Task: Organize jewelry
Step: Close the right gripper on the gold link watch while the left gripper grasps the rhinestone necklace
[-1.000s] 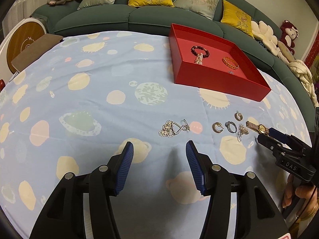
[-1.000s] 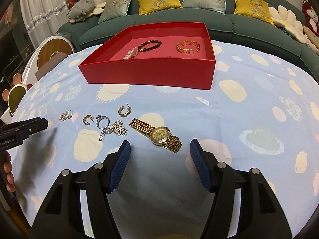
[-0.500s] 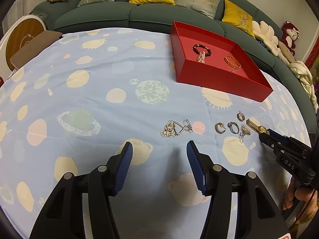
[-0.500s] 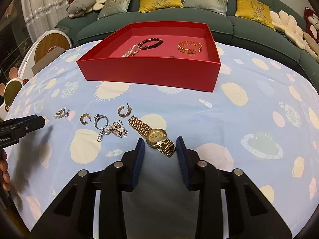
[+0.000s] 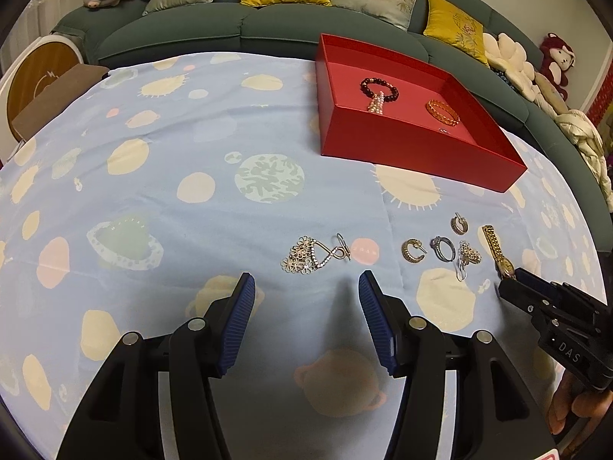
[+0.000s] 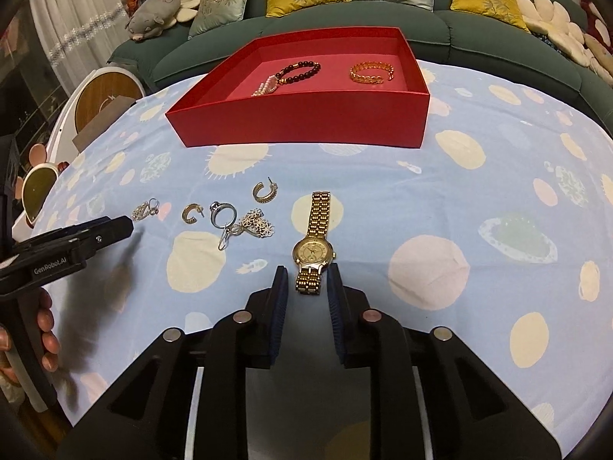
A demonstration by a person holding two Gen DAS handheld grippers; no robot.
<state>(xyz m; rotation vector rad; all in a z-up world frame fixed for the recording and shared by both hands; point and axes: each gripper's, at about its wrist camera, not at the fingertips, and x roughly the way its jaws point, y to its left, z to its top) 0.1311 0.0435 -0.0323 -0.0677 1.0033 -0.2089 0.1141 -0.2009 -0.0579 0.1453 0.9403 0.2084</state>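
Observation:
A gold watch [image 6: 312, 251] lies on the blue patterned cloth, its strap end between the pads of my right gripper [image 6: 306, 270]. Narrow gaps show on both sides and the jaws are opening. In the left wrist view the same watch [image 5: 498, 253] lies just in front of the right gripper [image 5: 513, 281]. My left gripper [image 5: 306, 280] hangs open over the cloth, just short of a flower earring [image 5: 306, 255]. Hoop earrings [image 5: 412, 251], a ring [image 5: 443, 248] and a second flower earring [image 5: 469, 255] lie between the two. The red tray [image 6: 299, 130] holds a dark bead bracelet [image 6: 300, 71] and a gold bracelet [image 6: 371, 73].
A green sofa [image 5: 268, 27] with cushions curves behind the table. A round wooden and white object [image 5: 38, 76] stands at the far left. A person's fingers [image 6: 48, 329] hold the left gripper's handle. Bare cloth [image 5: 134, 191] stretches left of the tray.
The right gripper's jaws have narrowed around the watch's strap end. The watch has swung from slanted to in line with the fingers. The left gripper has hardly moved.

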